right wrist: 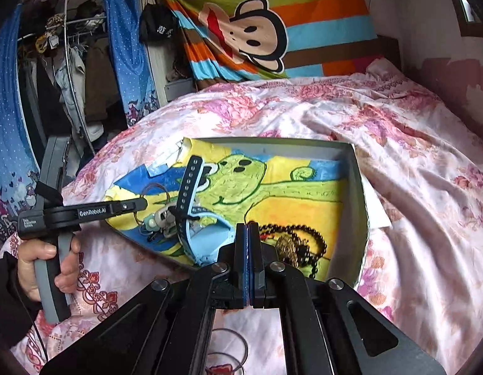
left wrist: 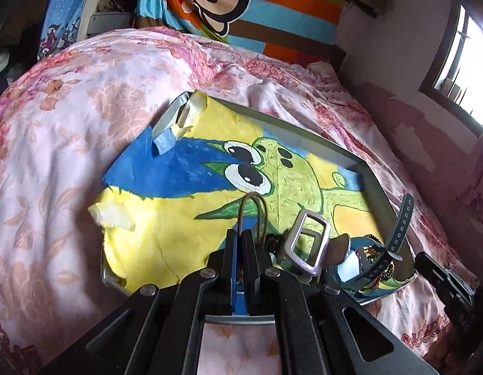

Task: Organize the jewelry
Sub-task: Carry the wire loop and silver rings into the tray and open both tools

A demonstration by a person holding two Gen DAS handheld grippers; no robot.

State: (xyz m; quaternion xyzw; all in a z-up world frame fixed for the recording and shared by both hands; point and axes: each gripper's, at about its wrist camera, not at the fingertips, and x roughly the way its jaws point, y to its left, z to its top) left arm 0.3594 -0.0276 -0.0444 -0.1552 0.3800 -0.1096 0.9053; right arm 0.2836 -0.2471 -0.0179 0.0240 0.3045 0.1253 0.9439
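Observation:
A shallow grey tray lined with a yellow, blue and green cartoon drawing lies on the bed. My left gripper is shut on a thin brown bangle over the tray's near edge. Beside it lie a silver square buckle, a teal watch strap and a gold ornament. In the right wrist view my right gripper is shut and empty above the tray, next to a black bead necklace and the teal watch strap. The left gripper reaches in from the left.
A pink floral quilt covers the bed around the tray. A striped monkey blanket hangs behind. A wardrobe with clothes stands at the left. Thin bangles lie on the quilt under my right gripper.

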